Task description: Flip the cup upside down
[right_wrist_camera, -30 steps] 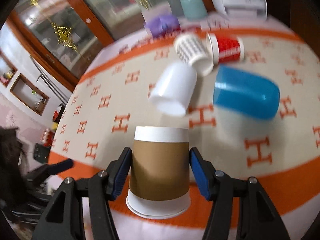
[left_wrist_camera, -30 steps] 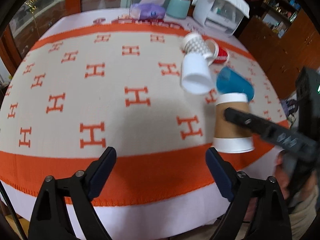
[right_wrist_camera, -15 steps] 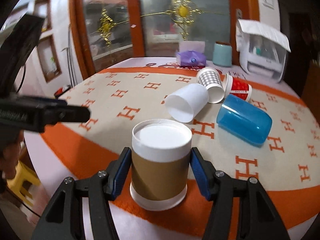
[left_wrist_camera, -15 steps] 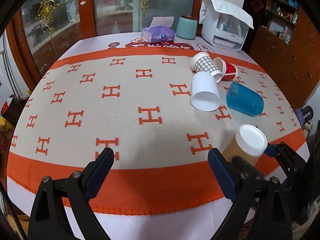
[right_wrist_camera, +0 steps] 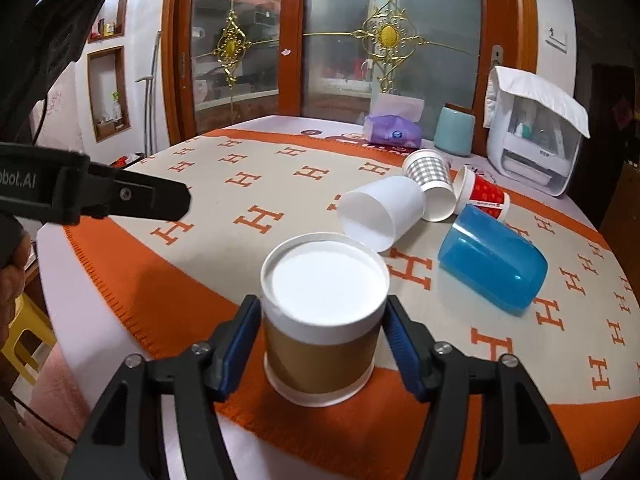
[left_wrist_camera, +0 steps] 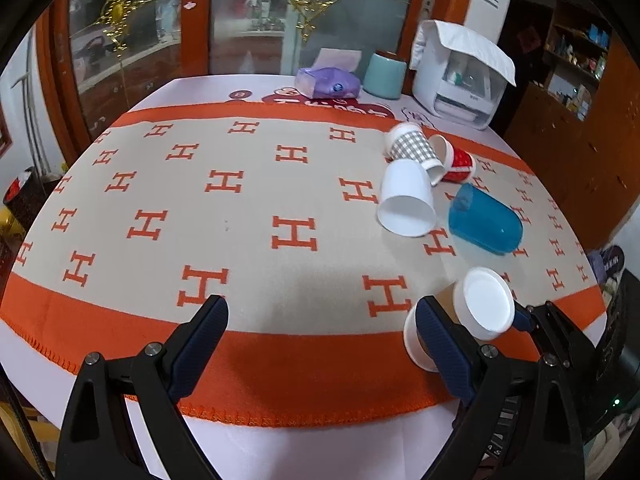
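A brown paper cup (right_wrist_camera: 322, 332) with white bands stands upside down on the orange border of the tablecloth, its white base facing up. My right gripper (right_wrist_camera: 320, 344) is shut on the brown paper cup, one blue pad on each side. In the left wrist view the cup (left_wrist_camera: 476, 312) shows at the lower right, tilted in the fisheye, partly behind my left gripper's right finger. My left gripper (left_wrist_camera: 320, 344) is open and empty above the near edge of the table.
Several cups lie on their sides beyond: a white cup (right_wrist_camera: 384, 212), a checked cup (right_wrist_camera: 430, 184), a red cup (right_wrist_camera: 484, 196) and a blue plastic cup (right_wrist_camera: 492, 260). A tissue pack (right_wrist_camera: 394, 132), a teal mug (right_wrist_camera: 454, 130) and a white appliance (right_wrist_camera: 532, 148) stand at the back.
The right gripper has lowered the upside-down brown cup onto the orange border. The left gripper has drawn back and tilted up, so more of the room shows.
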Available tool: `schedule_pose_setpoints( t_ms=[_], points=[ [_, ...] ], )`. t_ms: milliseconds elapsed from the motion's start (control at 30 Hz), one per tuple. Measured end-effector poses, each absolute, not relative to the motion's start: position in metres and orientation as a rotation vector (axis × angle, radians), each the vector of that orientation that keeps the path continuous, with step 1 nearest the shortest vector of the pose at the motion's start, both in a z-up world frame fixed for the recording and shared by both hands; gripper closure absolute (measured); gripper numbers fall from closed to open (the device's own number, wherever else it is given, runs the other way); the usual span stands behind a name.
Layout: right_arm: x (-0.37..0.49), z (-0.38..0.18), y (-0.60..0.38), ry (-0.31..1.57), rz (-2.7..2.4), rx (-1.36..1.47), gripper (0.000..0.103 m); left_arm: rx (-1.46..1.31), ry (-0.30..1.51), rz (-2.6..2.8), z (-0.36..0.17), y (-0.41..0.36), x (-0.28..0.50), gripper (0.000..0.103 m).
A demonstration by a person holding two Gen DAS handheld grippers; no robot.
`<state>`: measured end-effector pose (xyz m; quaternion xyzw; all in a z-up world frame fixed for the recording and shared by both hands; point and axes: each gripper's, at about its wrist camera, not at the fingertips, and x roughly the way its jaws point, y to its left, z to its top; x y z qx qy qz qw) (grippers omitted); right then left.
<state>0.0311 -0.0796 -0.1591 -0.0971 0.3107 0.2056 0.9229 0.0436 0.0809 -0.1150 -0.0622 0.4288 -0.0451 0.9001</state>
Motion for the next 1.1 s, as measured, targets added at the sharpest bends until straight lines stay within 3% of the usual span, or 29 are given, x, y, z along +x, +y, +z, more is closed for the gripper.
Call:
schedule_pose_setpoints(
  t_ms=[167, 633, 1100],
  points=[
    [0.019, -0.141, -0.090, 0.623, 0.469, -0.112, 0.024, -0.058, 0.885, -0.099, -0.107, 0.066, 0.041, 0.005],
    [0.003, -0.079, -0.136, 0.714, 0.478, 0.097, 0.024, 0.014, 0.844, -0.060, -0.070, 0.037, 0.034, 0.002],
    [0.003, -0.009, -0.143, 0.690, 0.284, 0.069, 0.024, -0.052, 0.809, -0.041, -0.012, 0.031, 0.034, 0.001]
  ],
)
